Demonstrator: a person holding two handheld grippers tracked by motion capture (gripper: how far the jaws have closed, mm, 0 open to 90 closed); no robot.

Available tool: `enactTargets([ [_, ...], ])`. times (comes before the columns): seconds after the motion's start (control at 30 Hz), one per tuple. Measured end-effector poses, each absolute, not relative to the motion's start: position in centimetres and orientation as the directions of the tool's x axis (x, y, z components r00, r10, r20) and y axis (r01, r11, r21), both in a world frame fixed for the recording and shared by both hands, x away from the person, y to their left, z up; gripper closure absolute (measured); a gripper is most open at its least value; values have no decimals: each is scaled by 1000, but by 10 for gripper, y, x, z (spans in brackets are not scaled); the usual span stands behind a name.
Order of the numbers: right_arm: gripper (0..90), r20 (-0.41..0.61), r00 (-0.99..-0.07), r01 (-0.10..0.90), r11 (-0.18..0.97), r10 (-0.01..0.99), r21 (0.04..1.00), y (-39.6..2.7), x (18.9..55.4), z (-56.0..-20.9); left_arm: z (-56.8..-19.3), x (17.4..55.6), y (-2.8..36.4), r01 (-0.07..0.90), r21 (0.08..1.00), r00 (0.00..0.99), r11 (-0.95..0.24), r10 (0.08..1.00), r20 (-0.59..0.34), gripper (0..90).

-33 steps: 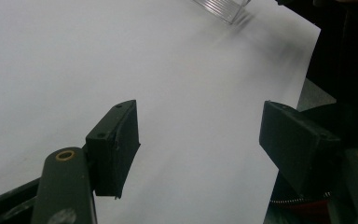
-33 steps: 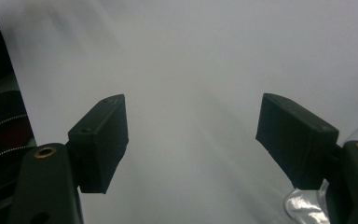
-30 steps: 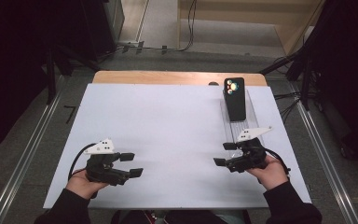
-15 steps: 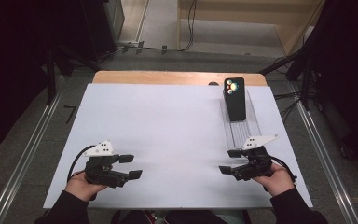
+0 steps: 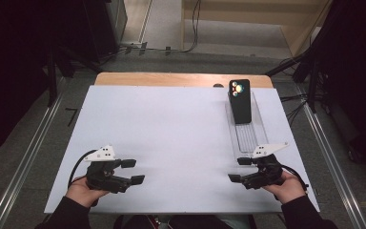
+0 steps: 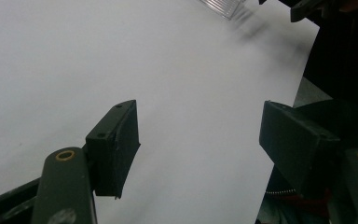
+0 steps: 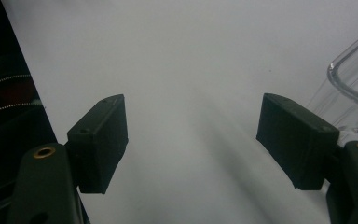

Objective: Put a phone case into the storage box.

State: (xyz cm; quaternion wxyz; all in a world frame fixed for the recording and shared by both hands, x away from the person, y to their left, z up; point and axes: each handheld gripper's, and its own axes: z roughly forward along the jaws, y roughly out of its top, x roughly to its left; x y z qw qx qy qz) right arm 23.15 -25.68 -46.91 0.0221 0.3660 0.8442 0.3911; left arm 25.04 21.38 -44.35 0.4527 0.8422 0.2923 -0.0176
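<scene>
A black phone point(image 5: 240, 101) with a camera cluster on its upper end leans upright at the far end of a clear plastic tray point(image 5: 248, 136) on the right of the white board point(image 5: 171, 129). My right gripper point(image 5: 238, 170) lies near the board's front edge, just in front of the tray, open and holding nothing point(image 7: 191, 140). The tray's corner point(image 7: 354, 77) sits beside its right jaw. My left gripper point(image 5: 133, 171) rests at the front left, open with nothing between its jaws point(image 6: 200, 140).
A wooden table edge point(image 5: 171, 78) runs behind the white board. Dark stands, cables and floor rails flank the table. The left gripper view catches the tray's end point(image 6: 223, 5) and the other gripper point(image 6: 307, 7) far off.
My right gripper has drawn back from the tray's near end toward the front edge of the board. The left gripper has stayed still.
</scene>
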Motion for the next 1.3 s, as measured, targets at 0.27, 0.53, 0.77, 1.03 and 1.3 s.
enactTargets([
  [0.27, 224, 239, -745, 586, 439, 623, 682, -256, 230, -473, -444, 251, 214, 511, 750, 827, -420, 479, -295, 288],
  [0.53, 223, 245, -744, 587, 434, 622, 683, -258, 231, -473, -445, 251, 213, 511, 748, 827, -424, 479, -294, 289],
  [0.77, 223, 250, -746, 586, 429, 618, 687, -259, 231, -473, -446, 251, 212, 509, 743, 831, -434, 473, -293, 288],
  [1.03, 223, 246, -748, 584, 435, 617, 685, -258, 231, -473, -446, 252, 213, 512, 744, 828, -430, 478, -293, 288],
  [1.3, 223, 244, -747, 584, 434, 618, 686, -259, 230, -473, -446, 252, 213, 511, 745, 828, -428, 476, -295, 288],
])
